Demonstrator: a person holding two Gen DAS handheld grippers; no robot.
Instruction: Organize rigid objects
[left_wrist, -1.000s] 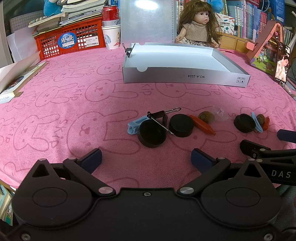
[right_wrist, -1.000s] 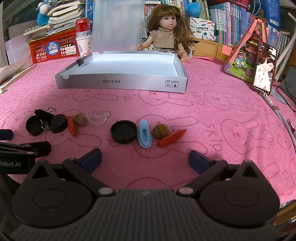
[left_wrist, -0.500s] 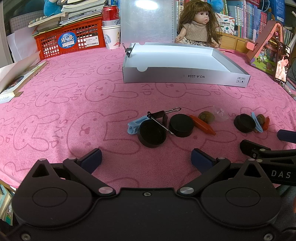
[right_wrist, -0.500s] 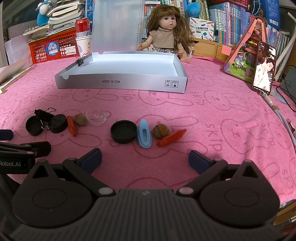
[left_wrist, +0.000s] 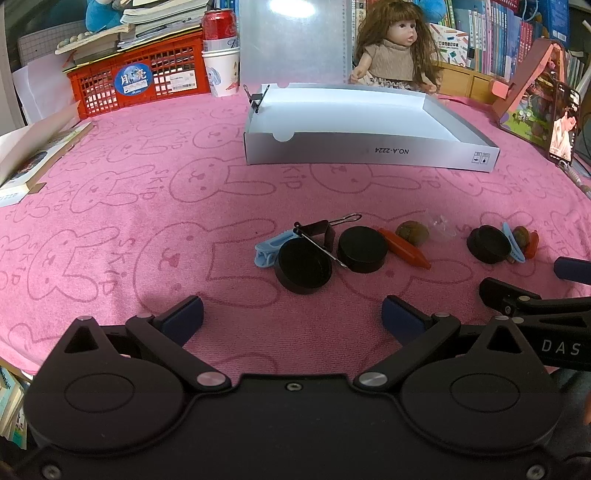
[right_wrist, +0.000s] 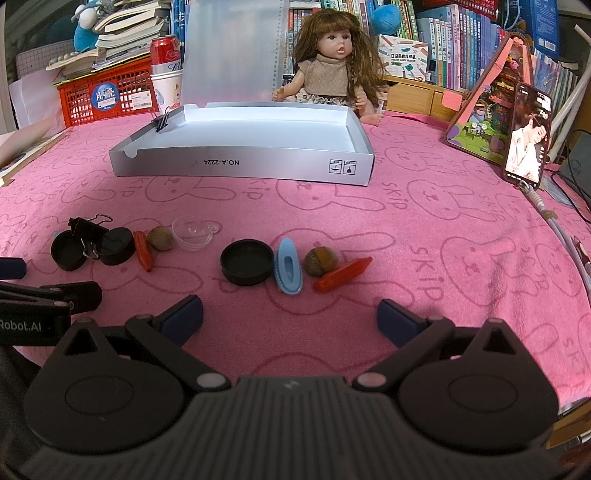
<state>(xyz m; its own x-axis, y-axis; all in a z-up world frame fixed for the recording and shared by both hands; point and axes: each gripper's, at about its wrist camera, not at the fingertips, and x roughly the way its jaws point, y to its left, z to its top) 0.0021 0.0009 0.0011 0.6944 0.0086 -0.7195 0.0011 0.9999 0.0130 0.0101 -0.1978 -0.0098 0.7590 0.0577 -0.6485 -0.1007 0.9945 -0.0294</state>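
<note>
Hovering at the pink cloth's (right_wrist: 424, 221) near edge, left gripper (left_wrist: 291, 317) and right gripper (right_wrist: 290, 315) gape unladen; bare cloth separates clutter from grey box (right_wrist: 240, 162).

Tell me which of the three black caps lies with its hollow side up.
The black cap beside the blue clip, in front of the right tongs. Its rim and hollow show; the two caps by the binder clip look closed on top.

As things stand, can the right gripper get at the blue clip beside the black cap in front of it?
Probably yes. The right gripper is open and empty, with bare cloth between its fingers and the blue clip; the black cap crowds one side.
</note>
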